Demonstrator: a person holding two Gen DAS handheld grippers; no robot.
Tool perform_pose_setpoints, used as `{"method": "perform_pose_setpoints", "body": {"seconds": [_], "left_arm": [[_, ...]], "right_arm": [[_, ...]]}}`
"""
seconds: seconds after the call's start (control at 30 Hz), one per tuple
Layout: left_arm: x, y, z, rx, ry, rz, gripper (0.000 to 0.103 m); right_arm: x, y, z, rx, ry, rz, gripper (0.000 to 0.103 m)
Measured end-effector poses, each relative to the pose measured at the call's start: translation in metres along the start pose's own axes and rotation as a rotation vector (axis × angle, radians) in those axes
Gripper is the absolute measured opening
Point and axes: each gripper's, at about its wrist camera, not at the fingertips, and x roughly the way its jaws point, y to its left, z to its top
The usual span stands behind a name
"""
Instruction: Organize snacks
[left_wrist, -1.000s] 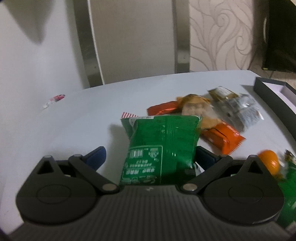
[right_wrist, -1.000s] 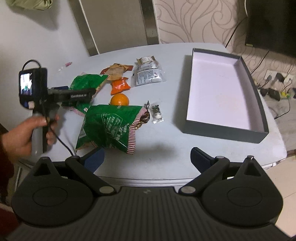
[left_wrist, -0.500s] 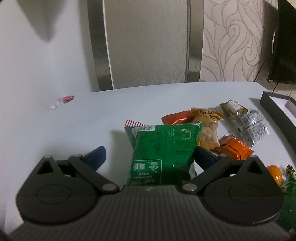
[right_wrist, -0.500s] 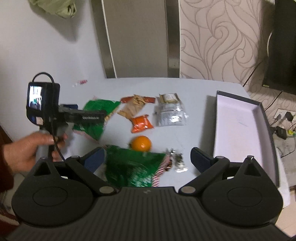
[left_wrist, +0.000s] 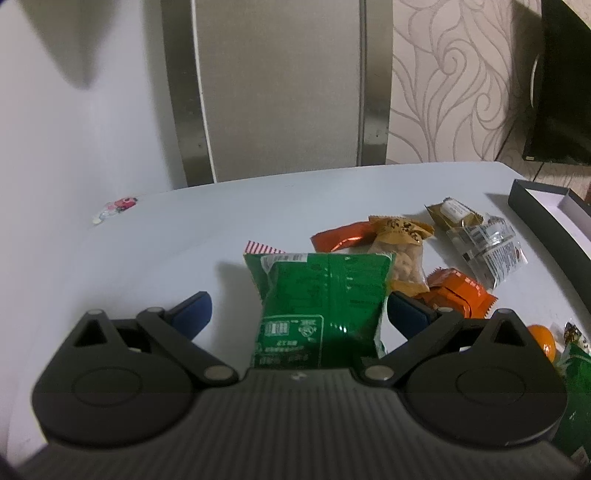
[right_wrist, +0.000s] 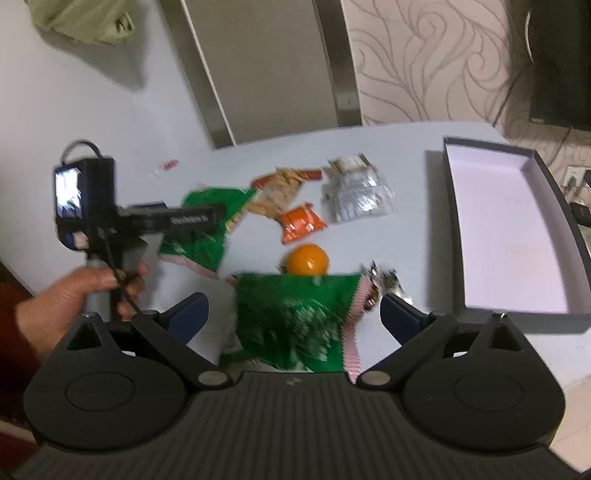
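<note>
green packet (right_wrist: 295, 317) lies straight ahead between my right tongs (right_wrist: 294, 314), both tongs released; long axis across; box (right_wrist: 554, 236) to right.

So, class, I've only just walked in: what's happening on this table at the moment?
A person is sorting snacks with two handheld grippers. The left gripper is open around a green snack bag, and the right gripper is open over a second green bag. Neither has closed. An orange, orange packets and a silver packet lie loose on the table. The dark box holds nothing yet.
</note>
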Motion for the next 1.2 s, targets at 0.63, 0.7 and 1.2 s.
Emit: {"method": "perform_pose_setpoints", "body": {"seconds": [0.63,0.7,1.2], "left_arm": [[-0.009,0.0,-0.014,0.048,0.002,-0.04,0.103],[-0.008,0.001,-0.013,0.054,0.003,-0.041,0.103],[-0.005,0.004,-0.013,0.071,0.007,-0.06,0.103]], "right_arm": [[0.056,0.008,-0.009,-0.017,0.074,-0.025,0.101],[0.062,0.012,-0.006,-0.029,0.074,-0.041,0.103],[0.082,-0.001,0.007,0.16,0.098,0.026,0.103]]}}
